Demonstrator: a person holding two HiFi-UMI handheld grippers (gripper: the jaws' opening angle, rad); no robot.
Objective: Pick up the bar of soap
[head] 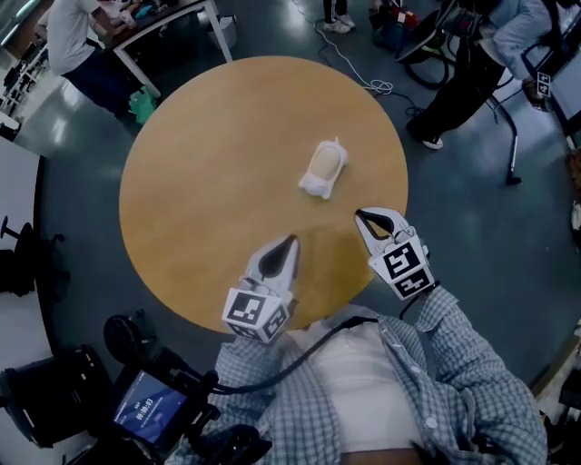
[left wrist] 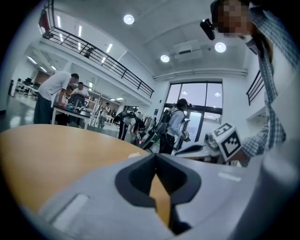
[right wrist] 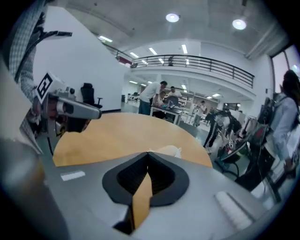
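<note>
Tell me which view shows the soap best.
Head view: the soap lies whole on the table. The right gripper view shows only its top behind the fingers; the left gripper view, a pale sliver.

place: open lab hall | cues: mezzanine railing [right wrist: 201, 63], workbench [head: 168, 20], floor cables [head: 368, 80]

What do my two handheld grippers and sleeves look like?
The left gripper and right gripper are pale grey shells with black-lined jaws tapering to points, each carrying a white cube with black square markers. The sleeves are blue-and-white checked fabric.
</note>
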